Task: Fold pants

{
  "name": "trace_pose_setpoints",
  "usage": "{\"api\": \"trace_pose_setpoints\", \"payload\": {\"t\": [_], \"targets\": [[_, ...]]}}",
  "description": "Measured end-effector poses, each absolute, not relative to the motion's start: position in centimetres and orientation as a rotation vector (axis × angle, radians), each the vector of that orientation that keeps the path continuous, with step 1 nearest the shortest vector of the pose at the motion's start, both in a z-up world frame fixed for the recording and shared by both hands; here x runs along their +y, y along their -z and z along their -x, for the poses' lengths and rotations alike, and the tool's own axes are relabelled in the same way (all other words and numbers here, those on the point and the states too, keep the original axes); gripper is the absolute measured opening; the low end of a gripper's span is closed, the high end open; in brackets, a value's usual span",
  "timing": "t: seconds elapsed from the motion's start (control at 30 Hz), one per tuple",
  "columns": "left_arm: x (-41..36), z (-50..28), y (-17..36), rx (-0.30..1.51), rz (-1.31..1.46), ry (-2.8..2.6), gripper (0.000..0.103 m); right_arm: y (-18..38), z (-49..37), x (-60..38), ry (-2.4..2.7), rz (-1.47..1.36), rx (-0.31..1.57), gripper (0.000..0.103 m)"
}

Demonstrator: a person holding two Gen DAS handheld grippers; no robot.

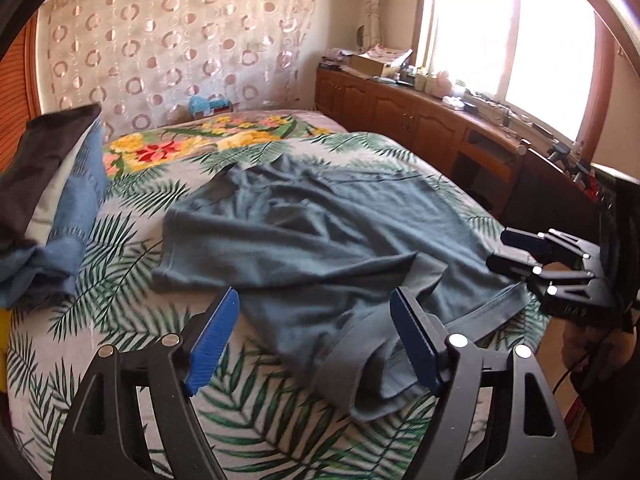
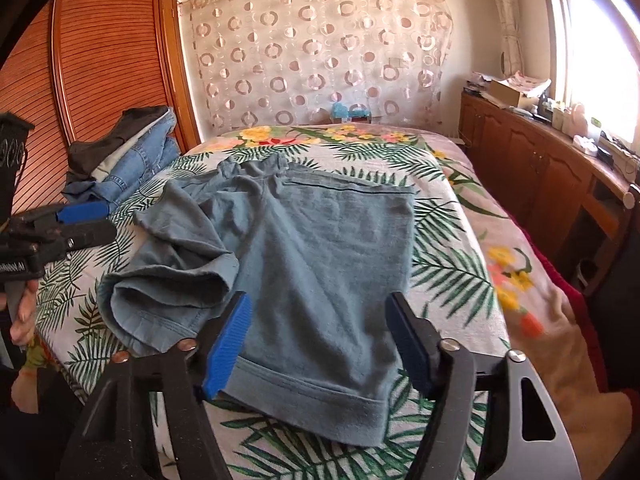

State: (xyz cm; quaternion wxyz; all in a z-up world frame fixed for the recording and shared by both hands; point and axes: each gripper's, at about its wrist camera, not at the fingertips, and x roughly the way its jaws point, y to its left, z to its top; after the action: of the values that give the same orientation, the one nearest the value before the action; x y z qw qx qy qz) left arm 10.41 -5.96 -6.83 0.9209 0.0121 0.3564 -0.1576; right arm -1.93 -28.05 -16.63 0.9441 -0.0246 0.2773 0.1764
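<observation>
Grey-blue pants (image 1: 304, 232) lie crumpled on a bed with a leaf-print blanket (image 1: 120, 280). In the right wrist view the pants (image 2: 320, 248) have one leg flat and pointing toward me, the other bunched up at the left. My left gripper (image 1: 316, 336) hovers open over the near leg hem, with fabric lying between its blue pads (image 1: 214, 340) but not pinched. My right gripper (image 2: 320, 344) stands open over the flat leg's hem. Each gripper shows in the other's view: the right gripper (image 1: 520, 256) at the bed's right edge, the left gripper (image 2: 84, 220) at the left.
A pile of folded jeans and dark clothes (image 2: 132, 152) sits at the bed's far left. A wooden cabinet (image 1: 400, 108) with clutter runs under the window on the right. A slatted wooden door (image 2: 100, 40) stands behind the pile. A person's hand (image 2: 24, 312) holds the left gripper.
</observation>
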Motion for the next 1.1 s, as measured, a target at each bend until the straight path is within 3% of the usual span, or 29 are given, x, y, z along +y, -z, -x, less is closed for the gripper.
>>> {"api": "trace_pose_setpoints", "payload": {"t": [0.27, 0.53, 0.63, 0.7, 0.77, 1.1], "targets": [[-4.6, -9.9, 10.0, 0.8, 0.0, 0.302, 0.079, 16.3, -0.9, -25.7, -0.439, 0.055, 0.582, 0.048], [-3.9, -9.4, 11.1, 0.814, 0.032, 0.316, 0.079, 17.5, -3.4, -23.9, -0.507, 0.073, 0.65, 0.043], [-3.7, -9.1, 11.0, 0.803, 0.044, 0.314, 0.079, 18.3, -4.1, -23.7, -0.526, 0.078, 0.687, 0.034], [-3.5, -9.0, 10.8, 0.794, 0.047, 0.308, 0.079, 18.4, -4.6, -23.6, -0.548, 0.077, 0.707, 0.015], [-3.4, -8.8, 10.5, 0.783, 0.05, 0.302, 0.079, 18.2, -4.7, -23.4, -0.56, 0.089, 0.702, 0.01], [-4.3, -8.4, 9.1, 0.747, 0.038, 0.321, 0.079, 14.5, -0.4, -26.3, -0.529, 0.068, 0.511, 0.007]]}}
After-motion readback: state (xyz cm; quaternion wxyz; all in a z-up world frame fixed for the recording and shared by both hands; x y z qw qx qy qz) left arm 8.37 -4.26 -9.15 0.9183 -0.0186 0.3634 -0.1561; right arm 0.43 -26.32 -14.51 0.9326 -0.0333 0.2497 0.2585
